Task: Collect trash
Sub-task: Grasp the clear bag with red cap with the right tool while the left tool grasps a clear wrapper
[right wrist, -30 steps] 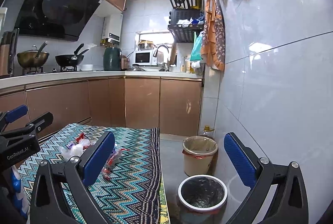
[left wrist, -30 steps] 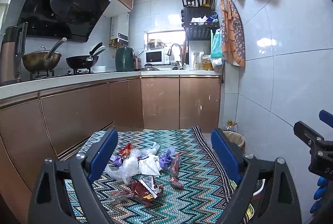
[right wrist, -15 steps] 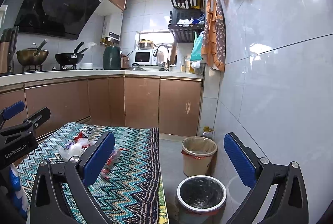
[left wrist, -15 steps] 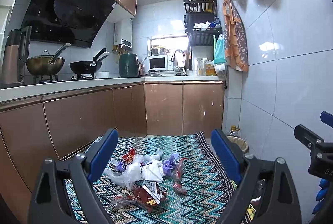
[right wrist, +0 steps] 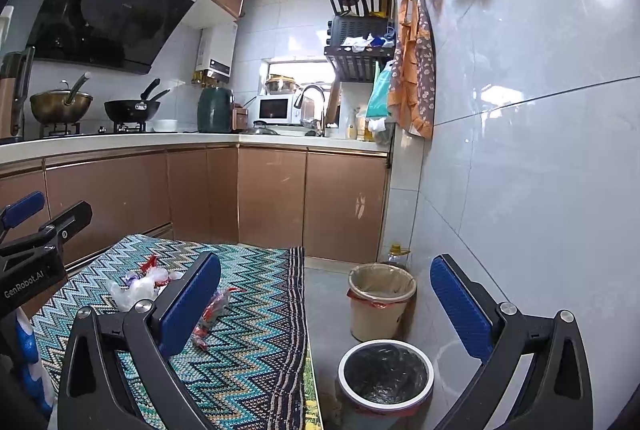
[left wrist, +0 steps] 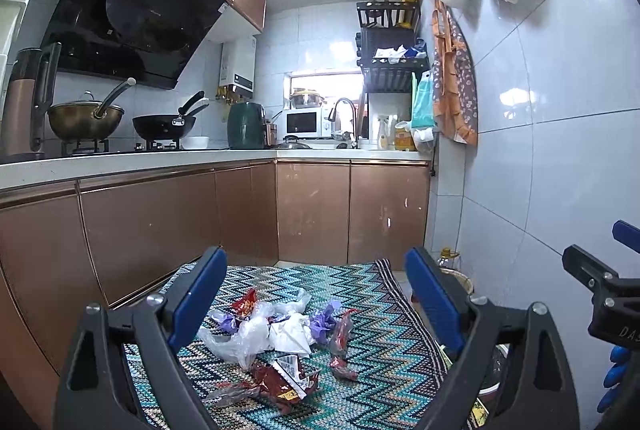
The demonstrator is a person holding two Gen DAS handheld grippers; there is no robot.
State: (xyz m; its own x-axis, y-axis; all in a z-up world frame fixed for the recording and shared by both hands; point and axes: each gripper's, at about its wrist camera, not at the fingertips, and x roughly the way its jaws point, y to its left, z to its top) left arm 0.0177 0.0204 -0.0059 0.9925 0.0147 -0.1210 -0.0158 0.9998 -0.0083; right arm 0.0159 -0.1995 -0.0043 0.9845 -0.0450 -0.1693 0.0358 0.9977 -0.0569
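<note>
A pile of trash [left wrist: 276,334] lies on a zigzag-patterned cloth [left wrist: 392,362]: clear plastic bags, white paper, purple scraps and red snack wrappers [left wrist: 284,378]. My left gripper [left wrist: 316,294] is open and empty, above and short of the pile. My right gripper [right wrist: 328,306] is open and empty, to the right of the cloth [right wrist: 256,350]; the pile [right wrist: 140,282] shows at its left. A black-lined bin with a white rim [right wrist: 386,374] and a beige bin [right wrist: 380,302] stand on the floor below the right gripper.
Copper-coloured cabinets [left wrist: 312,210] run along the left and back under a white counter [left wrist: 120,162] with pans. A tiled wall [right wrist: 540,190] is close on the right. A yellow-capped bottle [right wrist: 398,254] stands behind the beige bin.
Both views have tilted slightly upward, so the pile and the bins sit lower in frame. Both grippers stay open and empty.
</note>
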